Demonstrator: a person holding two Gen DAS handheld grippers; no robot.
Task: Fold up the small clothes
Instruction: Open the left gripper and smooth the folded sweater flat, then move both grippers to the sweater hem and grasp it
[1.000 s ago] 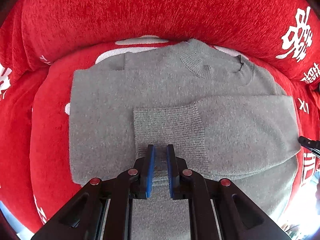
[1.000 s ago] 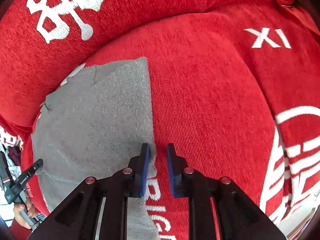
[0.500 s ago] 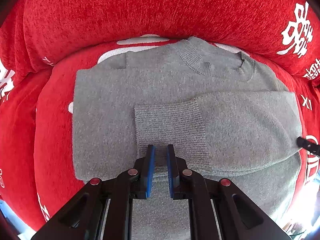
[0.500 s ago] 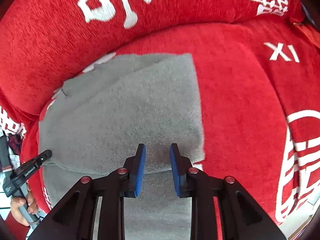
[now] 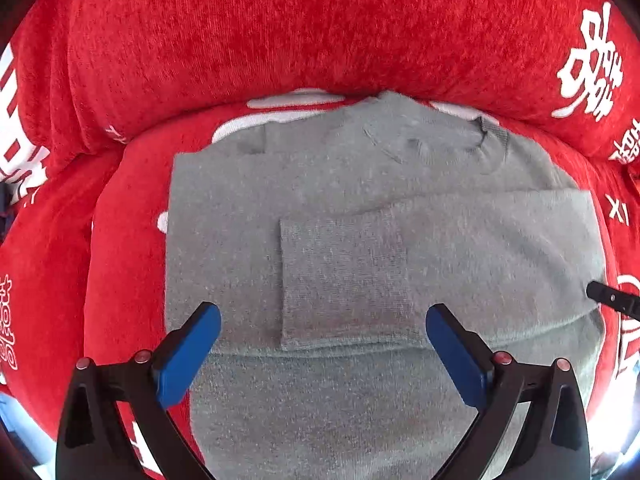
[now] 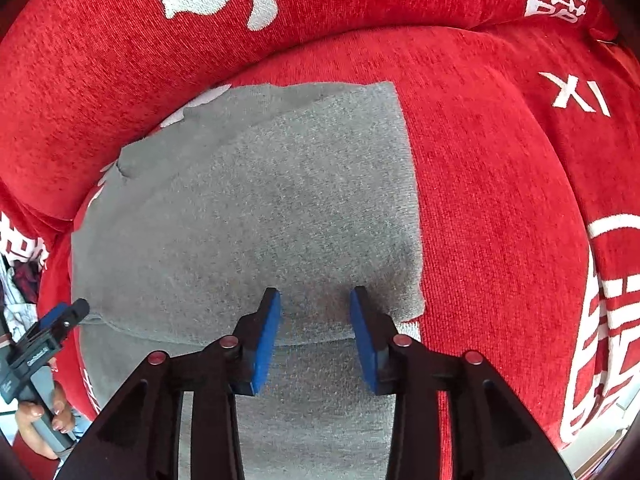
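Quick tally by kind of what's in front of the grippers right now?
Grey sweater: 1
Red cushioned surface with white lettering: 1
Grippers: 2, left gripper open, right gripper open
Total: 4

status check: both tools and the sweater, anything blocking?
Left tool open, empty, over the folded sleeve cuff. Right tool open, empty, over the sleeve fold. Grey sweater flat on red sofa cushion. Nothing blocking.
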